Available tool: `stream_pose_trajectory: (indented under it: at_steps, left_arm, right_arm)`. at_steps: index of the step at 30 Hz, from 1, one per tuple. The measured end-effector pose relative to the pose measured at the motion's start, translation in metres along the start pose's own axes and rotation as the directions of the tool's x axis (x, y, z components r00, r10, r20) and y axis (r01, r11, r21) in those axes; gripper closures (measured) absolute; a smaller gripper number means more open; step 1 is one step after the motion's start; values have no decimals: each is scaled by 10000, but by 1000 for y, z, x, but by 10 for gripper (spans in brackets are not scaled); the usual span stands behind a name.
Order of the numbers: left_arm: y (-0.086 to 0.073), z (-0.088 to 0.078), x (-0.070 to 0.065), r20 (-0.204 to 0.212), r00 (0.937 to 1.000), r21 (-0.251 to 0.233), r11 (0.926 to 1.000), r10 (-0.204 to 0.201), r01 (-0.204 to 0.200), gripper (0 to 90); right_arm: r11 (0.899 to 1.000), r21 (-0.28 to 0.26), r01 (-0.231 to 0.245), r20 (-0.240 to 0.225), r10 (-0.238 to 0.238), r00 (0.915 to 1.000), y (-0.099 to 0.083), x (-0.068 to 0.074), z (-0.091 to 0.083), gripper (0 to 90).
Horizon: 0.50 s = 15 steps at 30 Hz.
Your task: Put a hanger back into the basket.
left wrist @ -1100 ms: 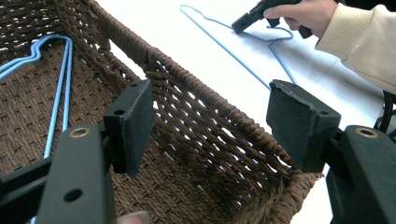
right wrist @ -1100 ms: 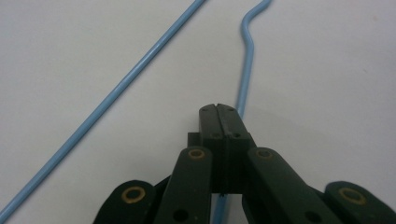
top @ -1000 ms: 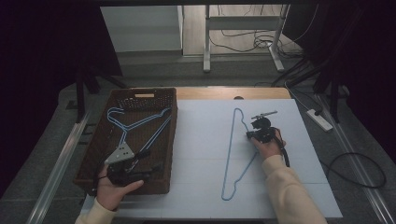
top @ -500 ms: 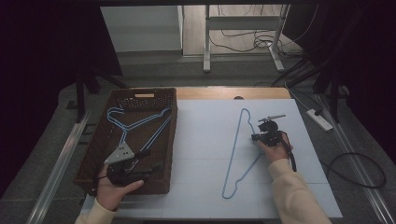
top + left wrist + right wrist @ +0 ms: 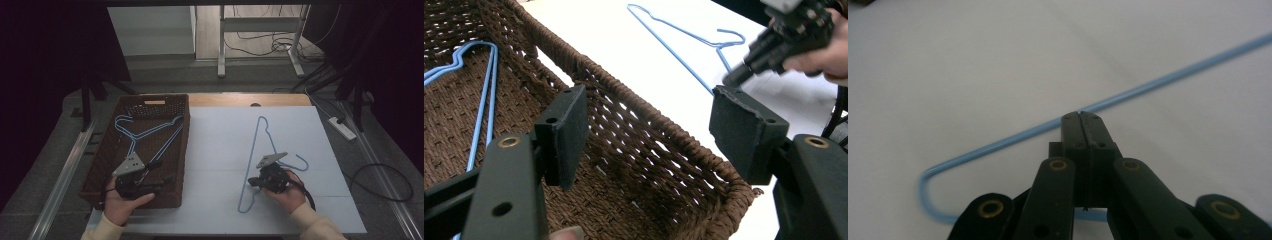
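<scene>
A blue wire hanger (image 5: 257,145) lies flat on the white table top (image 5: 215,150), its hook toward the right. My right gripper (image 5: 252,182) is shut, and its tips rest right at the hanger's long wire (image 5: 1158,80); the right gripper (image 5: 1081,116) has nothing visibly clamped in it. A brown wicker basket (image 5: 185,150) at the left holds more blue hangers (image 5: 150,132). My left gripper (image 5: 162,181) hovers open over the basket's near right corner (image 5: 649,120), with nothing between its pads (image 5: 566,135). The left gripper view also shows the hanger (image 5: 674,42) and the right gripper (image 5: 734,77).
The basket's woven walls stand high around the left gripper. A white power strip (image 5: 342,128) and cables lie on the floor to the right. Metal desk legs (image 5: 221,45) stand beyond the table's far wooden edge (image 5: 250,100).
My right hand has slid toward the near edge and leftward, from beside the hook to the long wire. The hanger has stayed put. The left hand has not moved.
</scene>
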<state>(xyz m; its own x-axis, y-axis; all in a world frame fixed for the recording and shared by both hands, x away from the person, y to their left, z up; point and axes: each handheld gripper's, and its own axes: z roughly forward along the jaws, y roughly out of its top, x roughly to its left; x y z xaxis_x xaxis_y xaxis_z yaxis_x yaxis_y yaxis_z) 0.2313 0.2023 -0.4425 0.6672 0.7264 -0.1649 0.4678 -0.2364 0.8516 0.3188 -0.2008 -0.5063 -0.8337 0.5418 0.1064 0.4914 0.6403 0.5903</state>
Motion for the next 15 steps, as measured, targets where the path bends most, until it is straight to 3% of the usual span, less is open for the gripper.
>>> stream_pose_trajectory:
  at_steps: [4, 7, 15]
  left_arm:
    - [0, 0, 0, -4, 10000, 14, 10000, 7, -7, 328]
    - [0, 0, 0, -14, 10000, 1, 10000, 2, -2, 329]
    - [0, 0, 0, -11, 10000, -2, 10000, -7, 7, 329]
  right_arm:
    - [9993, 121, 365, -635, -357, 9973, -5, 20, 8, 900]
    - [9975, 217, 677, -755, -659, 9950, -6, 29, 12, 900]
    - [9979, 137, 633, -991, -617, 9932, -3, 33, 16, 900]
